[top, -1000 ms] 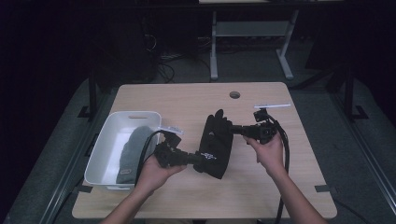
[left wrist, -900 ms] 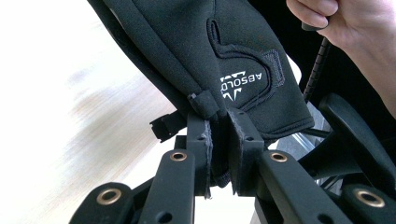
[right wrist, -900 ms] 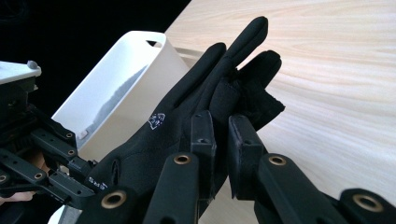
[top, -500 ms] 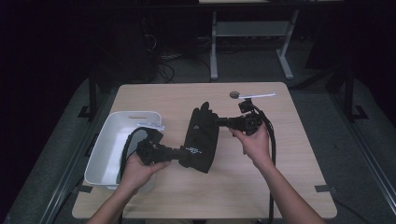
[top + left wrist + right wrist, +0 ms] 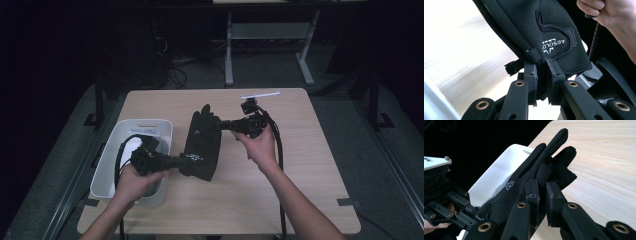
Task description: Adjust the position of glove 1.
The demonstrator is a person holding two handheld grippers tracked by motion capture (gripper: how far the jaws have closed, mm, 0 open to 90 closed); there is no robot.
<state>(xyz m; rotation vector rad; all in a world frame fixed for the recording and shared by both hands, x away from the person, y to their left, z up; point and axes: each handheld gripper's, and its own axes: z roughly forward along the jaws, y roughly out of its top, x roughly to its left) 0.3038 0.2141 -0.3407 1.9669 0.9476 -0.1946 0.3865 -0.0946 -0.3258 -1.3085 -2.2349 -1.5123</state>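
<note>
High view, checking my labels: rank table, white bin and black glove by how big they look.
1. Table, largest by far.
2. White bin.
3. Black glove, smallest; it is held up nearer the camera, so its true size is likely smaller still.

White bin point(image 5: 110, 165) on wooden table point(image 5: 300, 165).

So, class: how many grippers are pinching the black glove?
2. The left gripper grips the glove at its cuff end; the right gripper grips it near the fingers, above the table.
</note>
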